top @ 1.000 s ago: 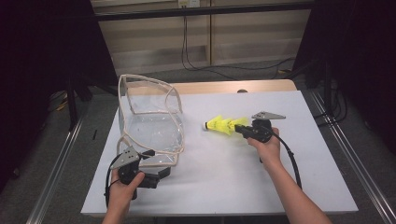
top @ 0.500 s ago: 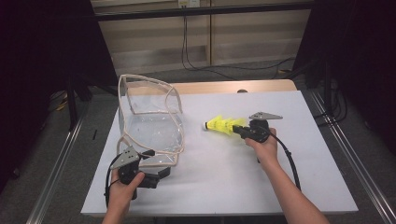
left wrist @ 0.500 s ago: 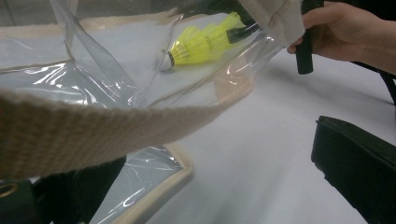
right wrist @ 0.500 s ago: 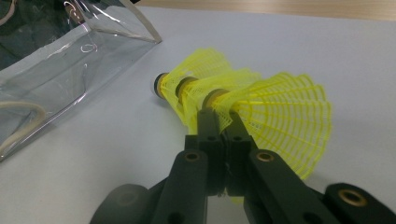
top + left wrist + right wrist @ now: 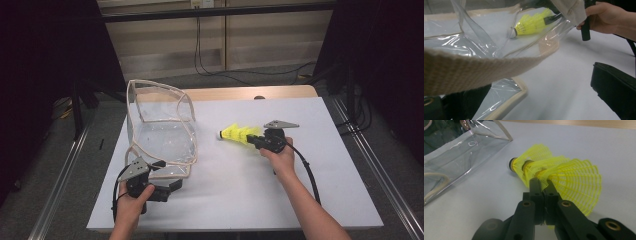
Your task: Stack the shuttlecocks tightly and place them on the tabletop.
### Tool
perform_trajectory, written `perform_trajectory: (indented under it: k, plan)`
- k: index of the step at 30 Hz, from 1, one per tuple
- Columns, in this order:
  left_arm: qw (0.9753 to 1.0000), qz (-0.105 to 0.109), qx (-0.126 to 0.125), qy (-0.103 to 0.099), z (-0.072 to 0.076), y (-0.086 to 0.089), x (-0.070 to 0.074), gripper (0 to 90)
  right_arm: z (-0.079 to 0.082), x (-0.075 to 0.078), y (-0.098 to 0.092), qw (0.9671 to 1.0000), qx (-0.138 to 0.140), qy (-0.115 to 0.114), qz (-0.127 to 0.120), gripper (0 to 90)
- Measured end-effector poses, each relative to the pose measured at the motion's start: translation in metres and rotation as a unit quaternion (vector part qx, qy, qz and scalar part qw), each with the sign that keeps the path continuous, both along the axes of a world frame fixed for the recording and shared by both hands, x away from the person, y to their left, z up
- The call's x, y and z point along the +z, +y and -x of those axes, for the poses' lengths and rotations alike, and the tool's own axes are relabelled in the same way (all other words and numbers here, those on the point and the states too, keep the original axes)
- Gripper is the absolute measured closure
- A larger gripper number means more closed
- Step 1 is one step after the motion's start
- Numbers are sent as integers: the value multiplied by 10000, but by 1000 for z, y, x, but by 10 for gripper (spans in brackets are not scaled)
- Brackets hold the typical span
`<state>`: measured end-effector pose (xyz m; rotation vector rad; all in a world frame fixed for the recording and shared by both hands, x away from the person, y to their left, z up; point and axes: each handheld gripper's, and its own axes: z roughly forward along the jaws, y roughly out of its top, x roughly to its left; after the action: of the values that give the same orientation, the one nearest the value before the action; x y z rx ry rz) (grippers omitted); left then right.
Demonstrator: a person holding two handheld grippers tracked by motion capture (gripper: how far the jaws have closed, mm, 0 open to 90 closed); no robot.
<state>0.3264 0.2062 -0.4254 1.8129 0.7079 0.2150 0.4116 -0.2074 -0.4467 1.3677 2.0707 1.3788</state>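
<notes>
two grippers, one clear bag (image 5: 160, 130), yellow shuttlecocks (image 5: 239, 134) on the way in
right gripper (image 5: 256, 141) pinches the stacked shuttlecocks by a skirt, corks toward the bag, held low over the white table (image 5: 300, 200); left gripper (image 5: 461, 75) clamps the webbing strap (image 5: 474, 67) (likely steadying the bag), whose side wall stands between.

No text, label or number can be read; any small print, perhaps, is too blurred.

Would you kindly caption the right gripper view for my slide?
Right gripper clamps nested yellow plastic shuttlecocks beside a clear plastic bag on a white table.
</notes>
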Motion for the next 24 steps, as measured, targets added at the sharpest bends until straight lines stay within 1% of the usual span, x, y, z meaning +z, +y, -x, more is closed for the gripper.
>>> perform_trajectory:
  k: [12, 15, 17, 21, 24]
  plan:
    - [10000, -26, -17, -1, 0, 0, 0, 33, -1, -3, 1, 9999, 15, 82, 71, 874]
    - [10000, -33, -21, 2, 0, 0, 0, 33, 0, -5, 3, 9998, 4, 143, 108, 845]
    - [10000, -2, -1, 6, 0, 0, 0, 33, 0, -5, 3, 9998, 29, 164, 137, 843]
    - [10000, -31, -14, -7, 0, 0, 0, 33, 0, -5, 3, 9996, 46, 155, 212, 810]
    - [10000, 0, -2, 2, 0, 0, 0, 33, 0, -5, 3, 9995, 35, 165, 259, 784]
